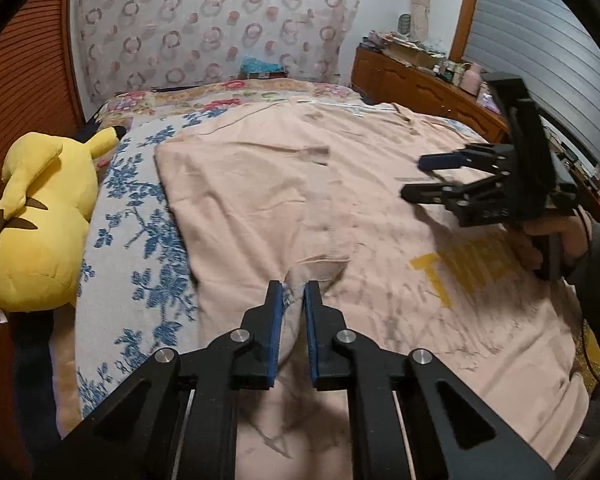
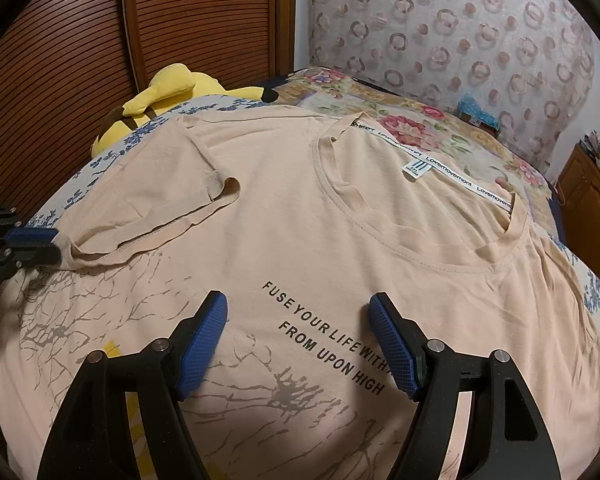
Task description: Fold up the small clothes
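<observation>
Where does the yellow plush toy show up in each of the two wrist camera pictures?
Left wrist view: the yellow plush toy lies at the left edge, beside the peach T-shirt, on the blue flowered cover.
Right wrist view: it sits upper left, behind the shirt's folded sleeve, against the slatted wooden door.
Shared landmark: the ring-patterned curtain behind the bed.
</observation>
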The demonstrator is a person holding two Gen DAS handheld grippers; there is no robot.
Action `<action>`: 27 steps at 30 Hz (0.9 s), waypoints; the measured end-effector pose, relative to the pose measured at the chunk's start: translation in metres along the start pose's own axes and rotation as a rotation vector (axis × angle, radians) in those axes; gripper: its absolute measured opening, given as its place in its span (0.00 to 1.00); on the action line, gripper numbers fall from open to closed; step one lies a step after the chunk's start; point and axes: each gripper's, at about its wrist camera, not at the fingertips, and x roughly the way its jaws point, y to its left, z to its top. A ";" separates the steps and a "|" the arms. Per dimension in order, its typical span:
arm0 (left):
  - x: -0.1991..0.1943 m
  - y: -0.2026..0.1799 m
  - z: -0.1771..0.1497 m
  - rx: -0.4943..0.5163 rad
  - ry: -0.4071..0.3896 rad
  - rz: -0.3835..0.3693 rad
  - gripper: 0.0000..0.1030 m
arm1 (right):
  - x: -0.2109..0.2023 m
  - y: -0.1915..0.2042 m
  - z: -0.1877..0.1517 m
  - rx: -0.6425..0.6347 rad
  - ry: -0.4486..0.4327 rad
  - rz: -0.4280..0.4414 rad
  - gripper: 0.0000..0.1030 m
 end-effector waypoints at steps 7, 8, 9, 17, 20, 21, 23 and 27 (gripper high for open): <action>-0.018 -0.020 -0.005 0.032 -0.014 -0.051 0.19 | 0.000 -0.001 0.000 -0.001 0.000 0.000 0.73; -0.021 -0.020 -0.005 0.031 -0.019 -0.051 0.21 | 0.000 -0.001 0.000 -0.001 0.000 0.000 0.73; -0.023 -0.020 -0.005 0.030 -0.026 -0.047 0.28 | 0.000 -0.001 0.000 -0.001 0.000 0.000 0.73; -0.018 -0.002 0.001 -0.028 -0.036 0.005 0.43 | -0.002 -0.003 -0.001 0.006 0.000 -0.001 0.73; -0.013 0.001 0.001 -0.042 -0.027 0.017 0.43 | -0.008 -0.006 -0.006 0.014 0.006 -0.009 0.73; -0.013 0.000 0.002 -0.041 -0.028 0.016 0.43 | -0.012 -0.009 -0.009 0.022 0.007 -0.012 0.73; -0.012 -0.003 0.002 -0.036 -0.032 0.017 0.46 | -0.025 -0.016 -0.017 0.038 -0.009 -0.015 0.73; -0.013 -0.011 0.005 -0.025 -0.055 0.026 0.68 | -0.066 -0.040 -0.036 0.091 -0.058 -0.032 0.73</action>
